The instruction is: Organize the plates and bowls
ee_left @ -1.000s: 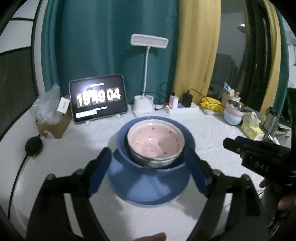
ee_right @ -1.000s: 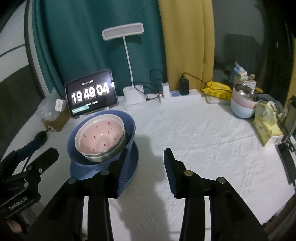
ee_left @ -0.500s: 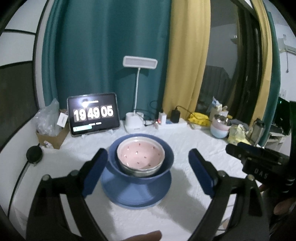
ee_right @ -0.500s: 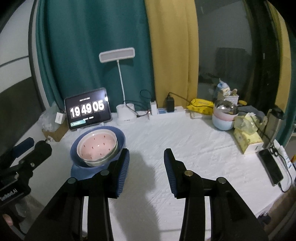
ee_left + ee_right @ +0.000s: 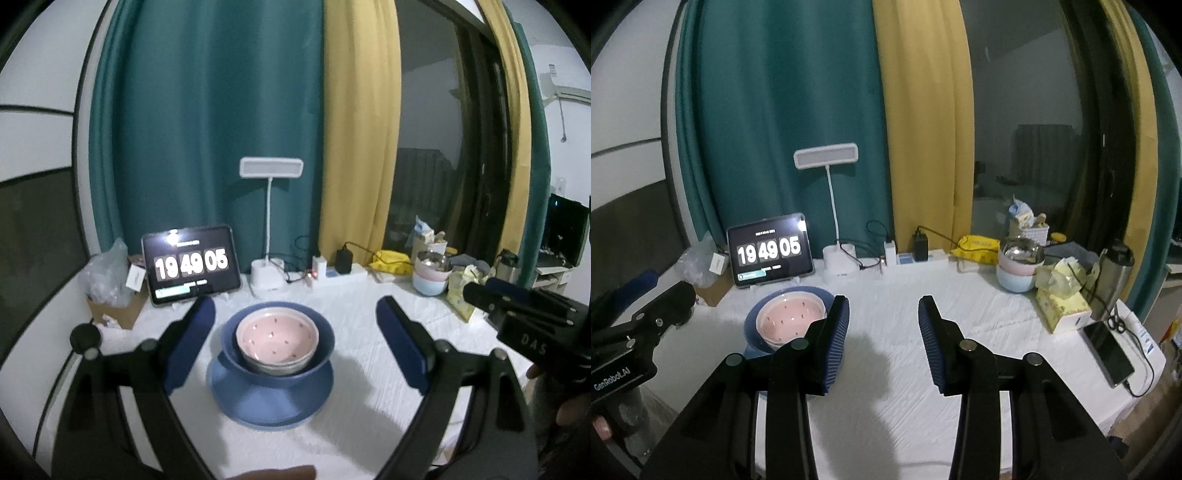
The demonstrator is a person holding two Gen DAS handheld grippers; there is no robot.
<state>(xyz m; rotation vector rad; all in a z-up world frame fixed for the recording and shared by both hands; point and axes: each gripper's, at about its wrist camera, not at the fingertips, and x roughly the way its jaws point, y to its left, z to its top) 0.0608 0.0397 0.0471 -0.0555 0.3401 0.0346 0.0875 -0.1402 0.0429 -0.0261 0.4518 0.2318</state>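
A pink bowl, glossy and dotted with small dark specks, is sitting nested inside a deeper blue bowl, and both are resting on a flat round blue plate; the stack is standing on the table, whose white covering is looking quilted and faintly wrinkled. The tablet showing 19 49 05 is leaning upright just behind the stack and slightly to its left, with a white desk lamp on a thin stem rising behind the stack to the right of the tablet.

The left claw is hanging above and in front of the stack with its ribbed blue pads spread wide, one to each side of the bowls and touching neither, holding nothing. The right claw is sitting to the right of the stack, gaping and empty, its left pad overlapping the blue bowl's rim in the right wrist view; whether it is touching cannot be told.

Well to the right of the stack, another set of stacked bowls, pastel with a shiny metal one on top, is standing beside a yellow tissue box
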